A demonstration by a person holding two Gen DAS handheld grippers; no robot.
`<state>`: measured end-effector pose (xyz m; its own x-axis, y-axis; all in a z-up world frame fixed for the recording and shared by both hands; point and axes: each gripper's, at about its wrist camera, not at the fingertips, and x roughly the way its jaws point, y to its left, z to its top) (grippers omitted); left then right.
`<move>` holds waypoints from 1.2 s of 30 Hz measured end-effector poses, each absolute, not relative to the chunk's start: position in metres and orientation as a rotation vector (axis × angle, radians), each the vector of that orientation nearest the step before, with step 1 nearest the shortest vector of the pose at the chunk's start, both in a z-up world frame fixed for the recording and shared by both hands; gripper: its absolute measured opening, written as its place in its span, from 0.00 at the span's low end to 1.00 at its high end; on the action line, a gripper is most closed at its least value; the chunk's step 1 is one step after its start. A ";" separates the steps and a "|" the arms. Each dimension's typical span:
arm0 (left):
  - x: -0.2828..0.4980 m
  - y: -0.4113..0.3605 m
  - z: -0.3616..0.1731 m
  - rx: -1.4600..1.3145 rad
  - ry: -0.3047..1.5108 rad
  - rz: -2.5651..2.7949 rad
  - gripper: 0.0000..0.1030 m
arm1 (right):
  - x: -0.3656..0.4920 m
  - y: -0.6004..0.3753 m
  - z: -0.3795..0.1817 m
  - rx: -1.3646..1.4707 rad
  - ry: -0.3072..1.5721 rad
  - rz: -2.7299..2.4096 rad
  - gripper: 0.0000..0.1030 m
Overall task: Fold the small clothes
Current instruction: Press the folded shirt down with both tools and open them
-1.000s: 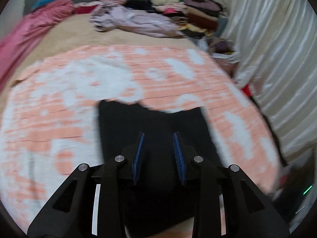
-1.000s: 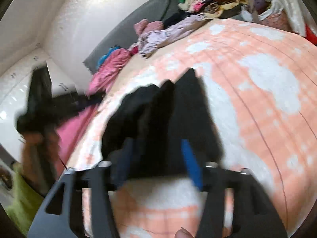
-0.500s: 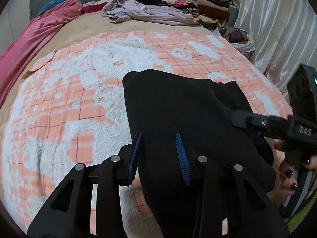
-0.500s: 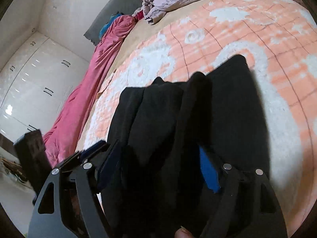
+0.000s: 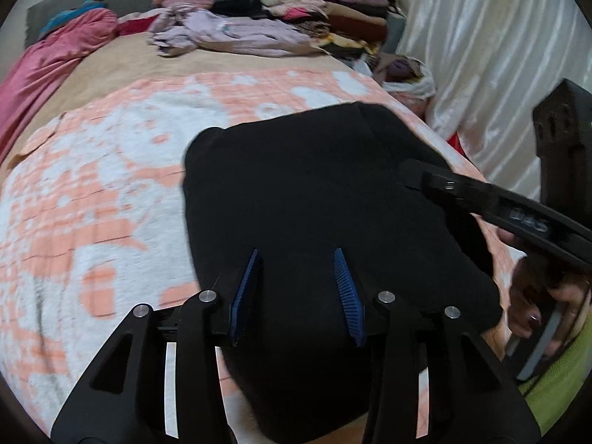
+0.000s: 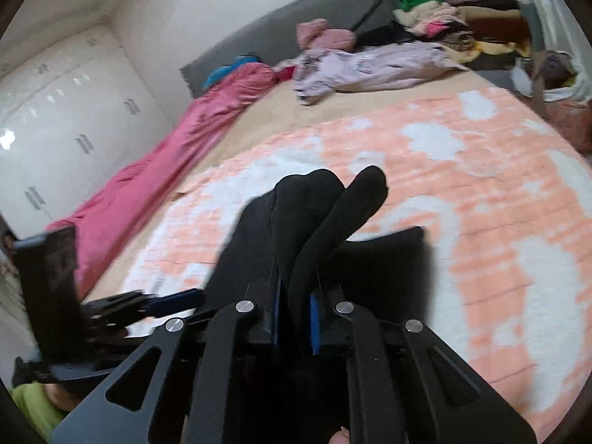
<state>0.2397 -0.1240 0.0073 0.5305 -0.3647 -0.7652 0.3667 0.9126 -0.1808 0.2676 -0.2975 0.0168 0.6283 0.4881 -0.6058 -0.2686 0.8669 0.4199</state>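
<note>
Viewing from the left wrist: the left gripper (image 5: 298,288) has just been opening, its blue pads spread over the black garment (image 5: 318,199) without pressing it; the garment lies on the orange-and-white blanket (image 5: 92,199). Right wrist view: the right gripper (image 6: 295,312) has just closed, pinching bunched black cloth.

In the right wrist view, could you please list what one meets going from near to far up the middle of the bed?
Right hand-held gripper → black garment → orange-and-white blanket → tan sheet → lilac clothes → grey headboard.
</note>
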 end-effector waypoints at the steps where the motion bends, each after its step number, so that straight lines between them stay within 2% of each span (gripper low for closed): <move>1: 0.241 -0.131 0.004 0.022 0.918 -0.437 0.33 | 0.271 -0.304 0.010 0.318 0.802 0.429 0.10; 3: 0.244 -0.143 -0.008 0.054 0.942 -0.431 0.34 | 0.279 -0.313 -0.009 0.341 0.860 0.411 0.11; 6: 0.245 -0.150 -0.019 0.079 0.948 -0.413 0.35 | 0.285 -0.320 -0.038 0.348 0.939 0.353 0.21; 8: 0.243 -0.149 -0.019 0.078 0.941 -0.408 0.35 | 0.282 -0.323 -0.039 0.366 0.934 0.346 0.33; 10: 0.243 -0.147 -0.017 0.067 0.940 -0.405 0.36 | 0.272 -0.330 -0.032 0.397 0.899 0.349 0.39; 13: 0.239 -0.140 -0.010 0.035 0.933 -0.417 0.39 | 0.251 -0.337 -0.022 0.419 0.864 0.356 0.59; 14: 0.237 -0.139 -0.008 0.034 0.929 -0.419 0.42 | 0.245 -0.338 -0.019 0.417 0.856 0.359 0.61; 18: 0.226 -0.131 -0.001 0.053 0.899 -0.397 0.43 | 0.215 -0.331 -0.011 0.378 0.828 0.393 0.67; 20: 0.224 -0.125 -0.002 0.047 0.898 -0.380 0.43 | 0.207 -0.327 -0.012 0.363 0.832 0.408 0.76; 22: 0.223 -0.121 -0.002 0.029 0.902 -0.374 0.44 | 0.205 -0.323 -0.016 0.362 0.844 0.401 0.79; 28: 0.220 -0.118 -0.004 0.030 0.912 -0.360 0.49 | 0.210 -0.311 -0.028 0.356 0.879 0.372 0.77; 29: 0.220 -0.117 -0.004 0.027 0.914 -0.360 0.49 | 0.210 -0.308 -0.030 0.348 0.885 0.371 0.69; 33: 0.219 -0.117 -0.005 0.021 0.919 -0.361 0.50 | 0.210 -0.306 -0.033 0.331 0.887 0.363 0.55; 34: 0.219 -0.116 -0.005 0.021 0.919 -0.361 0.50 | 0.209 -0.306 -0.032 0.329 0.883 0.368 0.47; 35: 0.219 -0.116 -0.005 0.022 0.919 -0.361 0.50 | 0.208 -0.304 -0.031 0.325 0.876 0.383 0.34; 36: 0.218 -0.116 -0.005 0.021 0.920 -0.363 0.50 | 0.207 -0.303 -0.031 0.321 0.872 0.394 0.28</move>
